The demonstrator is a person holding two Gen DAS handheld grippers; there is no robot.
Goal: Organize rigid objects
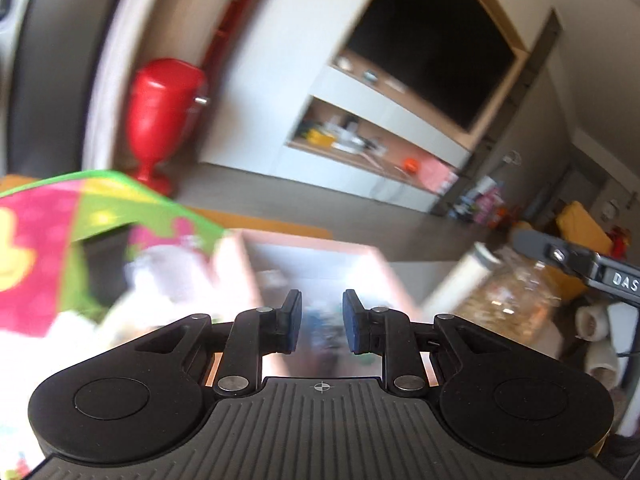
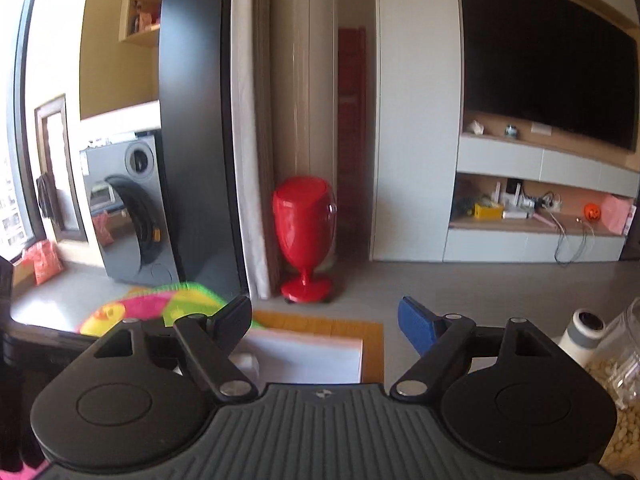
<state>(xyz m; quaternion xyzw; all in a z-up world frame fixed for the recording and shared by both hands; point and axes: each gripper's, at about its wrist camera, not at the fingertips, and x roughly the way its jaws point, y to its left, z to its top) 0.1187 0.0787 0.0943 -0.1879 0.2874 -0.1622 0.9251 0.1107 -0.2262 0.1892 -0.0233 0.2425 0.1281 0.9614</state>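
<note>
Left gripper [image 1: 322, 322] narrow, nothing between pads; right gripper [image 2: 324, 326] wide, empty. Box [image 1: 320, 264] of blurred items at 12 o'clock, likely the sorting bin; jar [image 2: 624, 360] at 3.

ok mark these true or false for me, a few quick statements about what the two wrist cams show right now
1. The right tool stands wide open with nothing between its pads. True.
2. The red goblet-shaped bin lies tipped over on the floor. False: it stands upright on its base.
3. The left tool grips a bottle. False: only a narrow gap shows between its blue pads, with nothing held.
4. The big TV screen is dark. True.
5. A small orange pumpkin sits on the shelf under the screen. True.
</note>
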